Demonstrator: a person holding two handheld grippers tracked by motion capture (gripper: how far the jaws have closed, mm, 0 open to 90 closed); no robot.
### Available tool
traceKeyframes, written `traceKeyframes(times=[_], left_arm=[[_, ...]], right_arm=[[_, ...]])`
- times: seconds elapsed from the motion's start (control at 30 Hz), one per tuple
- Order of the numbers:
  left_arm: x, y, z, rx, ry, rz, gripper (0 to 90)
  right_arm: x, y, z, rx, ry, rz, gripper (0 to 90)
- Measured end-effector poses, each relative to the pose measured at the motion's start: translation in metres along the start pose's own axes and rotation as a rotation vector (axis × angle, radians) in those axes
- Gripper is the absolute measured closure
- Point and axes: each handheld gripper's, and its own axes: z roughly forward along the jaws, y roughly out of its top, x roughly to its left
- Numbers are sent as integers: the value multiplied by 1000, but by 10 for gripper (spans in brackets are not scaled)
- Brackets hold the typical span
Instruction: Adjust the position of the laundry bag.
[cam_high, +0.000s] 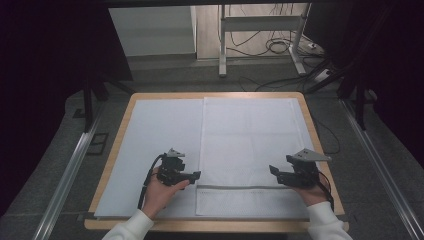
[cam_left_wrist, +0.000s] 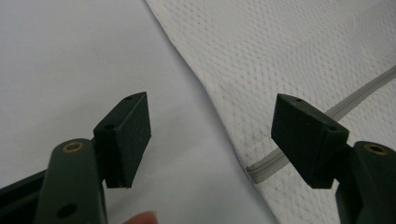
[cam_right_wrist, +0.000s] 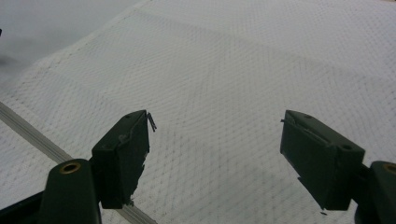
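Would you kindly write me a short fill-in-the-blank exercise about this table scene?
1. Both the left gripper and the right gripper have their jaws ____.
2. The white mesh bag is closed by a grey ____.
3. The mesh bag lies on the ____ half of the table.

Missing words: open; zipper; right

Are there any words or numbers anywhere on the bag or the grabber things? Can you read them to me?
None: no words, numbers or signs can be read.
White mesh bag: plain mesh and a zipper, no label showing.
Left gripper and right gripper: plain black jaws, no writing.
Table cover: blank.
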Motion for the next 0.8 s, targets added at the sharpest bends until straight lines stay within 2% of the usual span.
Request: traceKeyframes(times=[0.2,0.3,0.63,0.8], left_arm=[[-2,3,7,15,-46,-25,317],[-2,7,15,40,-90,-55,331],[-4,6,21,62,-97,-57,368],[-7,5,24,79,-100,-47,414]], right_arm=[[-1,0,-1,1,-5,3,233],[-2,0,-2,-2,-11,5,233],[-4,0,-5,-9,-22,8,233],[-5,0,-5,-10,-25,9,233]])
